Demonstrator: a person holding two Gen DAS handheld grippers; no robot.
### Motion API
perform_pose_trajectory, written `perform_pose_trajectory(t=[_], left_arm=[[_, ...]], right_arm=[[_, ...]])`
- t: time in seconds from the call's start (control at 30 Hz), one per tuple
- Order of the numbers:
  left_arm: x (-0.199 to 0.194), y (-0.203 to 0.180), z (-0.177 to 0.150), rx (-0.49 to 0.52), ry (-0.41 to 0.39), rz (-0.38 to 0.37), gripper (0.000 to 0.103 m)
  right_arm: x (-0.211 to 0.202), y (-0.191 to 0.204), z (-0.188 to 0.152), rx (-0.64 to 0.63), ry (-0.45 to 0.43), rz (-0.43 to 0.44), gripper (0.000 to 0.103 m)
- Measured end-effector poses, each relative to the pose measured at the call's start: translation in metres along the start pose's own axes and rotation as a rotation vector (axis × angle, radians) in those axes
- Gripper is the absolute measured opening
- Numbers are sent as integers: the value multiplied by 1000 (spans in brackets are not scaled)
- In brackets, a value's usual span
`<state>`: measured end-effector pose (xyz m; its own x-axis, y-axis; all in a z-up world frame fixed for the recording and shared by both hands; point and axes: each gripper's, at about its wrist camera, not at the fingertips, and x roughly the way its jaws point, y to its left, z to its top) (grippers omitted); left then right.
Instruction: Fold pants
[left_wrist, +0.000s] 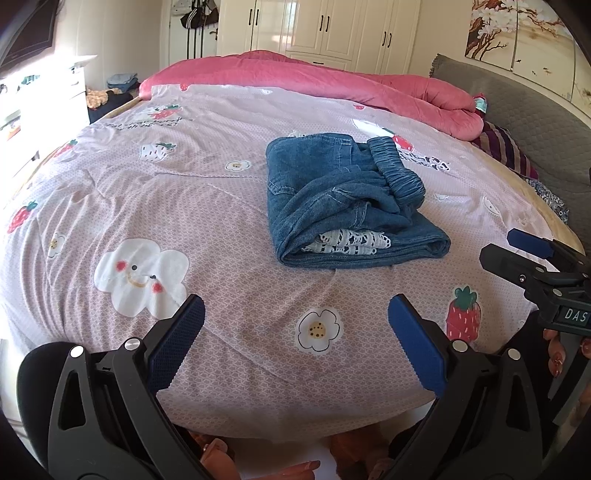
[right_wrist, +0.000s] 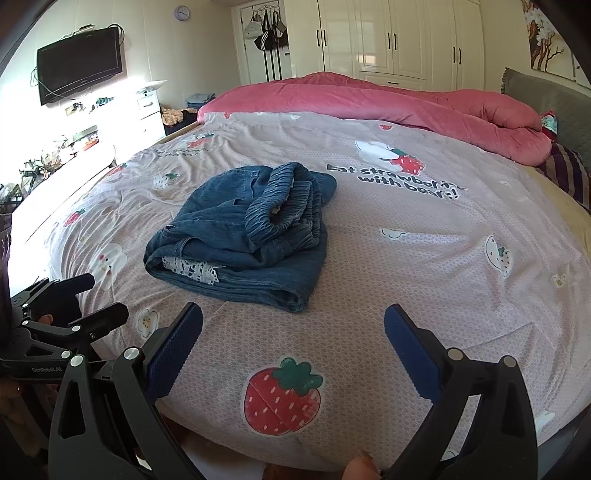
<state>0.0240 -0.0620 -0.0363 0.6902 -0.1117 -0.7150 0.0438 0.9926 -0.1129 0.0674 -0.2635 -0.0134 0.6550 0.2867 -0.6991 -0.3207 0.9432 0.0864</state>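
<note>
Blue denim pants (left_wrist: 343, 199) lie folded in a compact bundle on the pink strawberry-print bed cover (left_wrist: 207, 206), with the elastic waistband on top and a white lace trim showing at the near fold. They also show in the right wrist view (right_wrist: 247, 232). My left gripper (left_wrist: 295, 321) is open and empty, held near the bed's front edge, short of the pants. My right gripper (right_wrist: 293, 325) is open and empty, also short of the pants. Each gripper shows in the other's view: the right one (left_wrist: 517, 247), the left one (right_wrist: 99, 299).
A rolled pink quilt (left_wrist: 332, 85) lies across the far side of the bed. A grey headboard (left_wrist: 535, 122) and a striped pillow (left_wrist: 506, 147) are at the right. A wall TV (right_wrist: 79, 62), white drawers (right_wrist: 147, 110) and wardrobes (right_wrist: 399, 40) line the room.
</note>
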Motion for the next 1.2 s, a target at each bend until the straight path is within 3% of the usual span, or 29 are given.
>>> perform_pose_trajectory(t=[0.63,0.87,1.03,1.2], left_arm=[[2,1,4,2,20,-17,93],[2,-6,14,63,9,98,93],[8,10,27,10,-10,19,93],[48,76,70,-44,29,184,94]], right_arm=[[8,-1,-4,-15,21,-27,98],[17,-12,-7,6,39,-53,98],[22,-41,-6,74,39,-88,98],[29,-128,12,259,31,-222,98]])
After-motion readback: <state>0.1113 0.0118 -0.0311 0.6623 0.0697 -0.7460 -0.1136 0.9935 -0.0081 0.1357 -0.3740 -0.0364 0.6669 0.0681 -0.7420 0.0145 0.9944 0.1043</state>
